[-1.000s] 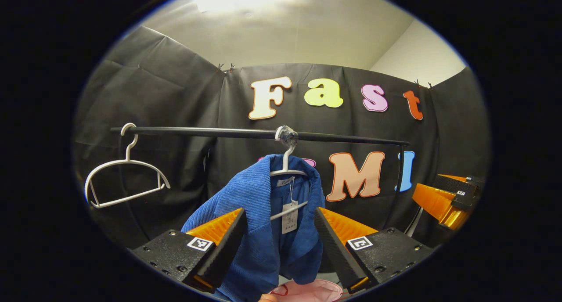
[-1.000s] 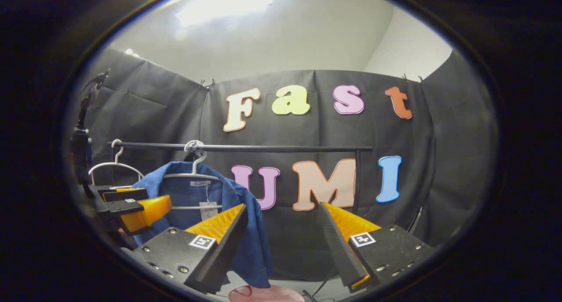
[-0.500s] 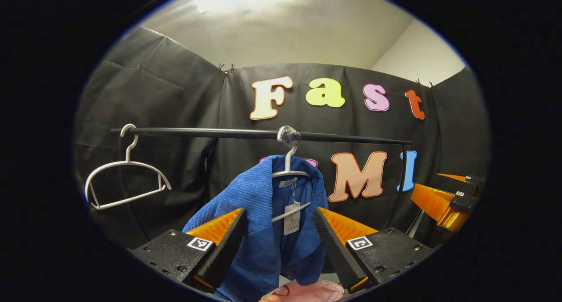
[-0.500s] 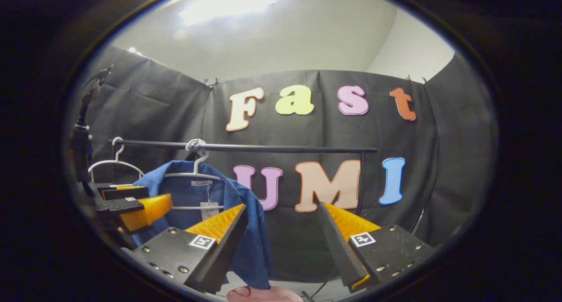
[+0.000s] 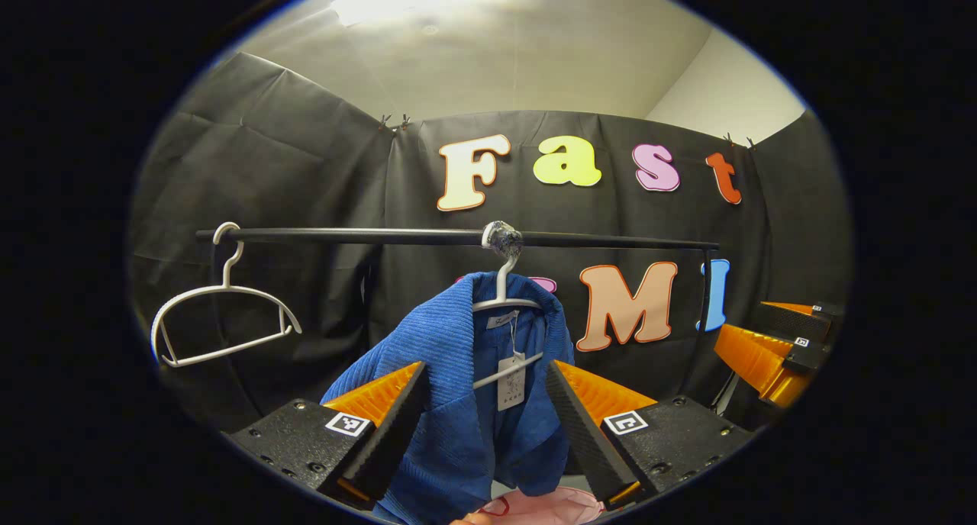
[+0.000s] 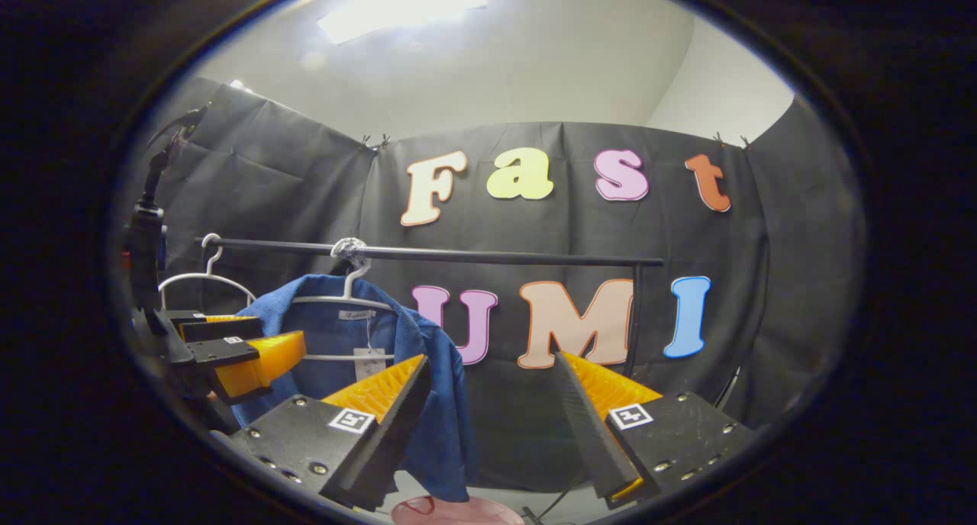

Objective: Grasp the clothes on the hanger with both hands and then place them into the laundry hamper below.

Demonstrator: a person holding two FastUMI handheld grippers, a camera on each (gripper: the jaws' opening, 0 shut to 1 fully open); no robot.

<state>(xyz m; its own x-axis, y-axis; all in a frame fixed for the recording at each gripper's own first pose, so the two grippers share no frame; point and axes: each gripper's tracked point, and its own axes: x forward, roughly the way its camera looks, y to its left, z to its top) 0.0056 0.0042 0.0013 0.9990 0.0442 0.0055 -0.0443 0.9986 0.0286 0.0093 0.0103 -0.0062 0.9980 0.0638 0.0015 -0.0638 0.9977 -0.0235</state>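
task barely begun: blue ribbed-fabric jacket [image 5: 458, 388] hangs on its white wire hanger [image 5: 500, 300], ahead between the spread fingers of the left gripper [image 5: 482, 426] and ahead-left of the right gripper [image 6: 488, 426], also spread, nothing clamped, pink laundry hamper [image 5: 546, 506] below awaiting it.

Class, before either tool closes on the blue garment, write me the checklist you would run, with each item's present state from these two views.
1. Left tool open: ok, fingers spread with the blue garment showing between them.
2. Right tool open: ok, but mostly black cloth shows between its fingers; aim not ok.
3. Garment on its white hanger, hooked over the black rail: ok.
4. Either tool touching fabric: cannot tell.
5. Pink hamper below the garment: ok, only its rim shows.
6. Empty hanger apart from the garment: ok.
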